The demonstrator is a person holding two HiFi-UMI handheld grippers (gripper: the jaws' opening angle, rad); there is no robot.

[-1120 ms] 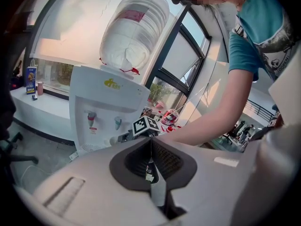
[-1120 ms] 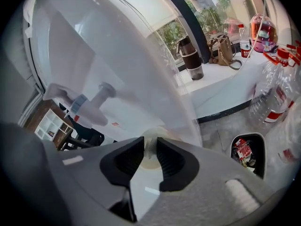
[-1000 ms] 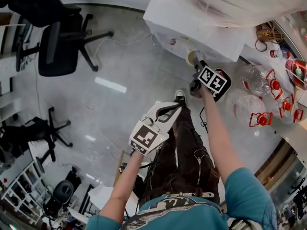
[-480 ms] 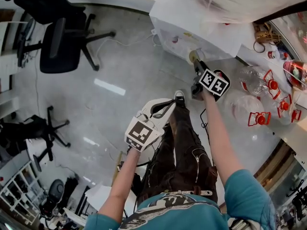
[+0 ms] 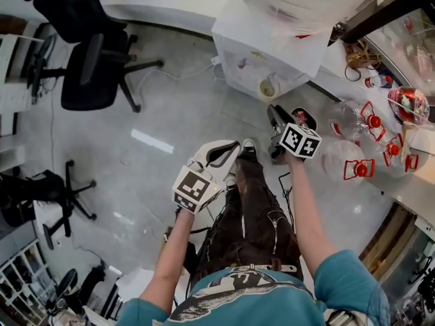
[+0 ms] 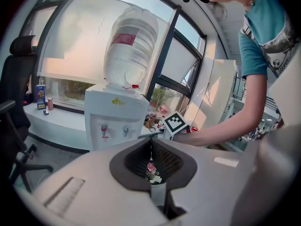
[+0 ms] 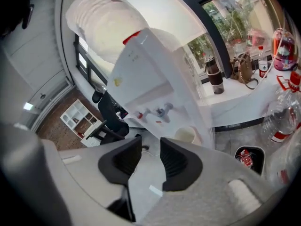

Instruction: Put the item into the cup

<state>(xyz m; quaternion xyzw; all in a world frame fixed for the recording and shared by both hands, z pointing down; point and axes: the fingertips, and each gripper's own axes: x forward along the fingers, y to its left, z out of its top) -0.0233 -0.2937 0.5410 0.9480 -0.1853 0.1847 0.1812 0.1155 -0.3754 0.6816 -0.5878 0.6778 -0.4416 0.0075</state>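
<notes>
Far centre, a white water dispenser (image 5: 262,43) under an upturned clear jug (image 6: 130,46). To the left, black office chairs (image 5: 88,70) on pale glossy floor (image 5: 170,114). To the right, clear bottles with red caps (image 5: 360,124), near a black bin (image 7: 245,158). Farther right on the sill, a brown bag (image 7: 244,69) beside a dark tumbler (image 7: 214,79).

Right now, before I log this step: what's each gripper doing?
Left gripper: closed on a small pink-and-white item.
Right gripper: open, empty; jaws have just been closing slightly.
</notes>
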